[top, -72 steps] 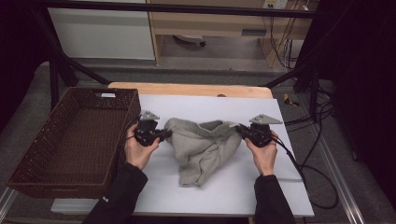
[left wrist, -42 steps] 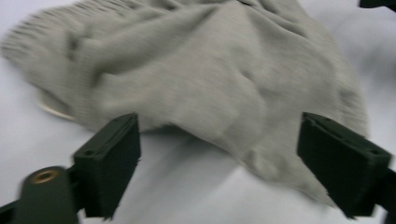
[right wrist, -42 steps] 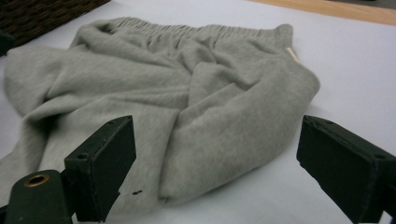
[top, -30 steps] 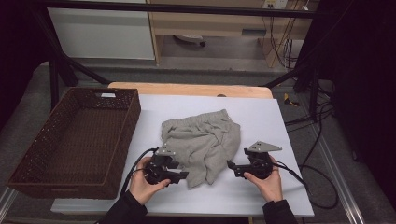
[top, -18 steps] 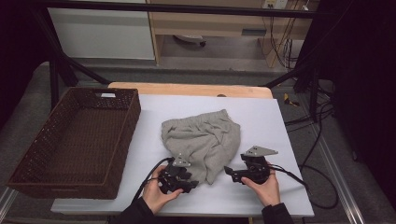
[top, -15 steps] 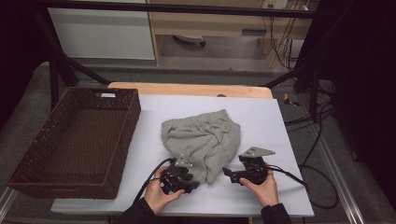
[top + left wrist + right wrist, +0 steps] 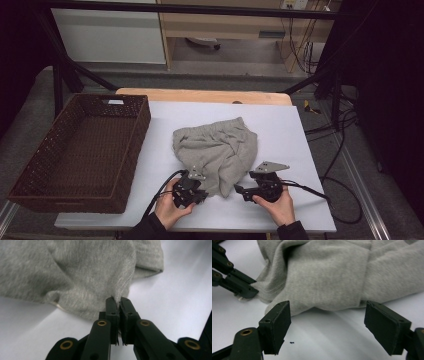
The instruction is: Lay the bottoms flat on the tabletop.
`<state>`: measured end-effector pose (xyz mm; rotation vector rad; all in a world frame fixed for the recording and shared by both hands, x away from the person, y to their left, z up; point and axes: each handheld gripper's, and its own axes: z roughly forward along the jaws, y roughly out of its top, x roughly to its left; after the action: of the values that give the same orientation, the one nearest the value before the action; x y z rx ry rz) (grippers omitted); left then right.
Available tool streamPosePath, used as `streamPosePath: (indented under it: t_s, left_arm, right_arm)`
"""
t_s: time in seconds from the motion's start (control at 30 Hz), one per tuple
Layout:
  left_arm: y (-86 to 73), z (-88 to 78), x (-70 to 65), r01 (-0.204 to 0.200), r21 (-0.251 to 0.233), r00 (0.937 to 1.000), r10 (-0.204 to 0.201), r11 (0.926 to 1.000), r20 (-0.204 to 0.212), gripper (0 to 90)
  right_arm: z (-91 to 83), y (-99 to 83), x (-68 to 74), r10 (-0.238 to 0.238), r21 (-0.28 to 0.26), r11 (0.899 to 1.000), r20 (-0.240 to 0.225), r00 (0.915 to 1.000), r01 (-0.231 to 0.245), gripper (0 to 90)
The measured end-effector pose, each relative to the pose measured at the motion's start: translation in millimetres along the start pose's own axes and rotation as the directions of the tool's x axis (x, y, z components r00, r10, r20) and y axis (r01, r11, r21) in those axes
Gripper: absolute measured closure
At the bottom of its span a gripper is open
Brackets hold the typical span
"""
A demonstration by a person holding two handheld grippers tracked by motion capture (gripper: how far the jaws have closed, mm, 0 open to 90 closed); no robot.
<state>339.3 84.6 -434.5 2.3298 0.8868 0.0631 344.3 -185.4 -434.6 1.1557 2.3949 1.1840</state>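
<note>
**Left claw pinches the grey garment's near edge**

A crumpled grey garment (image 7: pixel 217 150) lies in the middle of the white counter (image 7: pixel 290 135), to the right of a brown wicker basket (image 7: pixel 80 150). The left claw (image 7: pixel 118 302) is clamped shut on a fold at the garment's near edge, fabric squeezed between its pads. The right claw (image 7: pixel 327 322) sits low just beside the same near edge, its jaws having just been narrowing yet standing wide apart, with bare counter between them and no cloth touched.
</note>
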Motion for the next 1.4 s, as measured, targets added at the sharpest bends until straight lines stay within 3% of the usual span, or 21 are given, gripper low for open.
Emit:
streamPosePath:
  t_s: [0.13,0.23,0.37,0.5,0.63,0.73,0.9,1.17,1.23,1.4]
  left_arm:
    - [-8.9,-16.6,10.3,0.007,-0.008,0.9997,-0.007,0.9999,-0.024,86.5]
    - [-18.9,-23.8,18.5,0.025,-0.019,0.9989,-0.025,0.9995,-0.040,86.5]
    - [-24.0,-21.8,25.1,0.049,-0.024,0.9987,-0.050,0.9985,-0.011,86.4]
    - [-24.2,-16.9,23.1,0.037,-0.030,0.9992,-0.037,0.9989,-0.013,86.3]
    - [-24.8,-16.4,20.8,0.033,-0.036,0.9990,-0.034,0.9988,-0.027,86.1]
    - [-25.0,-16.7,21.8,0.036,-0.035,0.9991,-0.037,0.9987,-0.021,86.1]
    - [-25.1,-16.6,22.8,0.036,-0.033,0.9993,-0.036,0.9988,-0.013,86.0]
    - [-25.7,-15.7,24.5,0.043,-0.042,0.9991,-0.043,0.9982,-0.001,86.0]
    - [-25.9,-15.8,24.8,0.044,-0.042,0.9990,-0.044,0.9982,0.000,86.0]
    - [-26.0,-16.1,24.8,0.045,-0.043,0.9990,-0.045,0.9981,0.002,86.0]
  right_arm:
    - [3.1,0.1,11.2,-0.015,-0.005,1.000,-0.038,0.9992,0.015,26.3]
    - [8.1,-2.5,20.6,-0.055,0.017,0.998,-0.055,0.9970,0.056,35.1]
    - [15.3,-5.0,27.4,-0.067,0.016,0.997,-0.078,0.9947,0.069,47.2]
    - [19.9,-2.8,31.4,-0.057,0.001,0.998,-0.086,0.9947,0.058,54.6]
    - [26.6,0.0,33.6,-0.055,-0.015,0.998,-0.108,0.9926,0.054,78.1]
    - [25.6,1.0,31.8,-0.061,-0.008,0.998,-0.103,0.9928,0.060,86.6]
    - [22.1,1.8,30.0,-0.080,-0.004,0.997,-0.094,0.9924,0.080,86.2]
    - [37.7,-3.4,34.0,-0.054,0.007,0.998,-0.131,0.9900,0.055,60.0]
    - [39.2,-4.5,35.9,-0.066,-0.008,0.998,-0.121,0.9905,0.066,61.5]
    - [36.6,-3.3,34.2,-0.076,0.016,0.997,-0.119,0.9899,0.079,81.9]
